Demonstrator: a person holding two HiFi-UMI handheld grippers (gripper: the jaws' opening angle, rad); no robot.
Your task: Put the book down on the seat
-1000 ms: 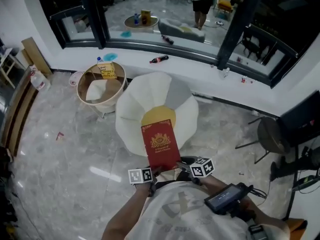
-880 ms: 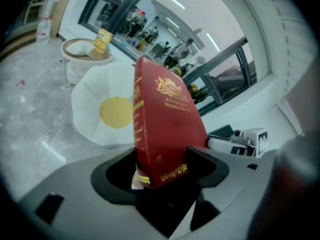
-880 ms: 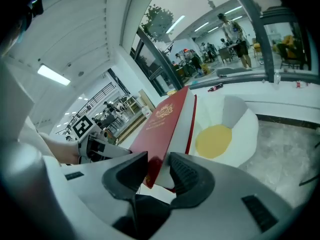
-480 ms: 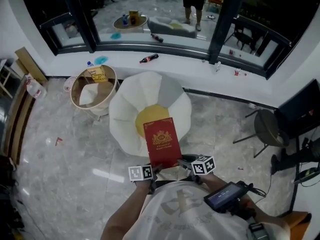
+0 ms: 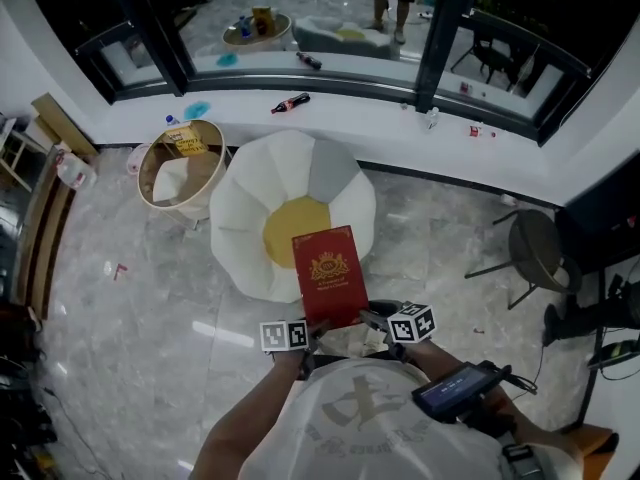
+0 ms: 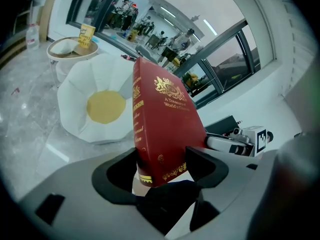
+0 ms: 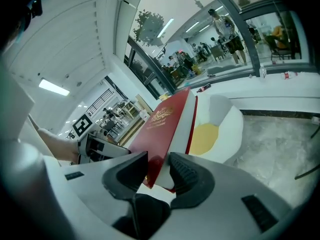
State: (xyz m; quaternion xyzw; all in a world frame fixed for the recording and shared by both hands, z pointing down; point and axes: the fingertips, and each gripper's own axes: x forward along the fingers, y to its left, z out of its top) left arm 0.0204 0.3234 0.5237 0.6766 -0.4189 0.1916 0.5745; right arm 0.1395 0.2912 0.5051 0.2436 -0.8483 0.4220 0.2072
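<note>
Barely moved in 1 second, the book point(image 5: 327, 276) is hanging upright short of the seat point(image 5: 240, 218); we are pinching it with left gripper point(image 6: 162, 159) and right gripper point(image 7: 157, 166). Setting down remains.

- left gripper point(image 5: 312, 330) was low, right in front of the torso, jaws clamped on the bottom spine end of the book point(image 5: 328, 273)
- right gripper point(image 5: 368, 320) was just beside it, jaws pinched across the covers at the same bottom edge
- both marker cubes faced up at the head camera
- left forearm point(image 5: 245, 423) was bare and angled in toward the middle, right arm came in from the other side
</note>
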